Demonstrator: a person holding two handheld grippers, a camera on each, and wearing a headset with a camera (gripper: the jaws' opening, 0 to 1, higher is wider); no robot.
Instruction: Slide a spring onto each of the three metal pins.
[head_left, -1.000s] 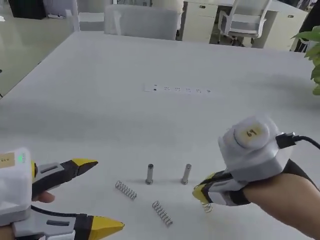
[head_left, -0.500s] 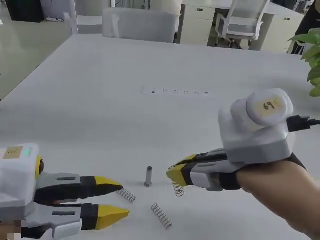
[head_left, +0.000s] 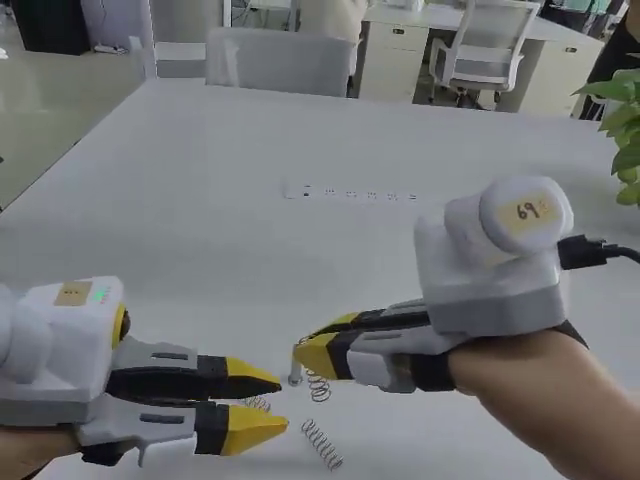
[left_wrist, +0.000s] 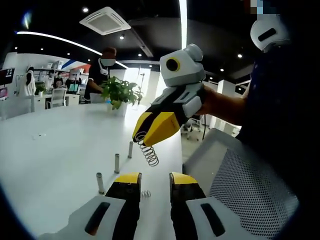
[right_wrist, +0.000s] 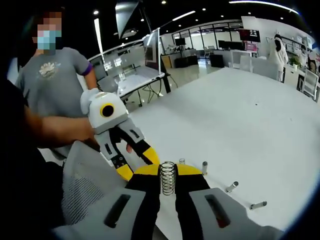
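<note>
Head view, right gripper (head_left: 301, 352) level, clasping spring (head_left: 318, 386)

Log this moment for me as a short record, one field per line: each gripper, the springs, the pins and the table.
right gripper: shut on the held spring
held spring: hangs from the jaw tips above the table, close to the pins
left gripper: open, holds nothing, low over the table
pins: three, upright in a row, all bare
loose spring: lies flat on the table by the left gripper
second loose spring: on the table, partly hidden behind the left gripper
table: white
</note>
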